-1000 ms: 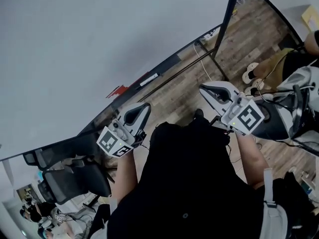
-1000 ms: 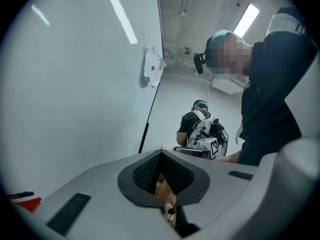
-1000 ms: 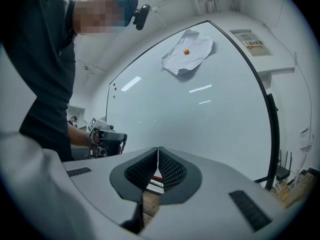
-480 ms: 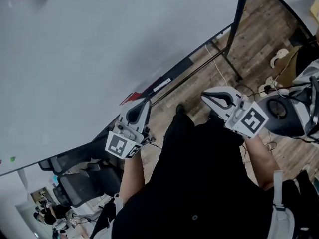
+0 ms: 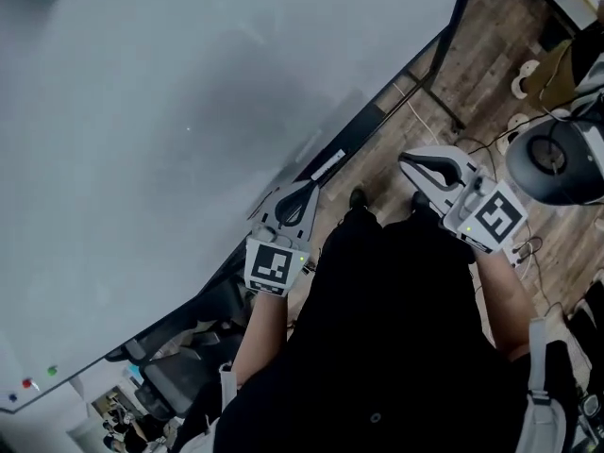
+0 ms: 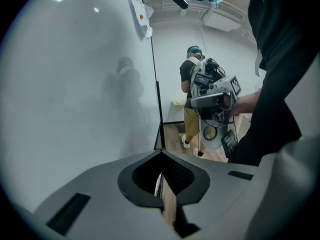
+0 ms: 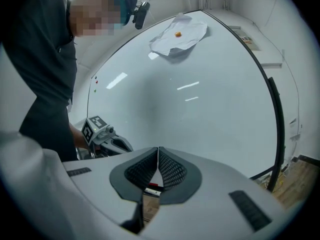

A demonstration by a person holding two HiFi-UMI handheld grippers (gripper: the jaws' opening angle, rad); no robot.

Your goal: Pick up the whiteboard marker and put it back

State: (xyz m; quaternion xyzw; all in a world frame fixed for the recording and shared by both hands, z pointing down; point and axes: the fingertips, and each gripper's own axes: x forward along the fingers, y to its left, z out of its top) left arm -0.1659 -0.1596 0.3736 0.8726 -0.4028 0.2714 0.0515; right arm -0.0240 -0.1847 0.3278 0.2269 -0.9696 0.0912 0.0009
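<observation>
**Both tools pinched on air, marker on the ledge**

Here we are at the whiteboard [image 5: 189, 111], a broad, smooth, pale-grey sheet with a soft sheen. A narrow black ledge [image 5: 363, 125] runs along its lower edge. The whiteboard marker [image 5: 327, 165], a slim white stick, lies lengthwise on that ledge.

The left gripper [image 5: 304, 192] hangs just beside the marker, tips toward the ledge. Its moulded grey jaws are pressed together with nothing between them, leaving only a sliver of gap below the tips.

The right gripper [image 5: 411, 163] is out over the wood-plank floor [image 5: 491, 55], farther from the ledge than the left one. Its jaws are likewise pinched tip to tip on nothing, and their black pads [image 7: 172, 171] are ribbed like mesh.

For room to move, there is open floor between the two tools. The board's black upright post [image 5: 460, 17] stands off to the right, with a pale cable [image 5: 412, 119] trailing over the planks near its foot.

High on the board, a crumpled sheet of white paper [image 7: 179, 34] hangs with an orange dot at its middle.
</observation>
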